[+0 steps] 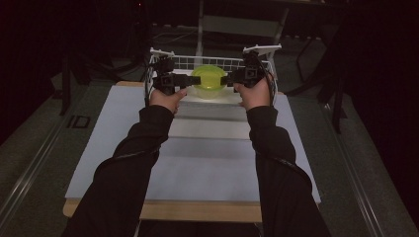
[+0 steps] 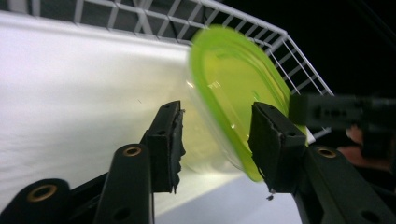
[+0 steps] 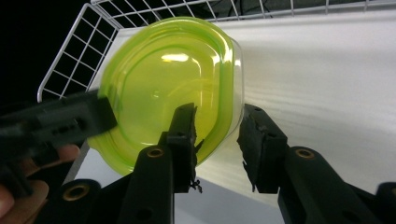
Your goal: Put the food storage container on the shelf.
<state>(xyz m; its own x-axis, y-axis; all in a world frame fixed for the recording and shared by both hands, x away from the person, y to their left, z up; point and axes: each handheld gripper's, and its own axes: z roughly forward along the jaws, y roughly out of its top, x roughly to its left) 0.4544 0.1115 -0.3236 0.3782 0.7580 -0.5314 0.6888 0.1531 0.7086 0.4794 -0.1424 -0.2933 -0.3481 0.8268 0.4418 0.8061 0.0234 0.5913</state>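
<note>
A clear tub with a lime-green lid [image 1: 208, 81] rests tilted on a white surface inside a white wire basket [image 1: 197, 61] at the table's far end. My left gripper [image 1: 193, 81] reaches it from the left and my right gripper [image 1: 226, 79] from the right. In the left gripper view the lid's rim [image 2: 233, 88] lies between the spread jaws of the left gripper [image 2: 217, 121], with a small gap at the left pad. In the right gripper view the tub [image 3: 163, 88] sits by the left jaw of the right gripper [image 3: 217, 121], and the right pad stands apart from its wall.
The basket's wire walls [image 2: 140, 14] [image 3: 70, 51] rise close behind and beside the tub. A pale mat [image 1: 207, 148] covers the table in front of the basket. The room around the table is dark, with stand legs behind the basket.
</note>
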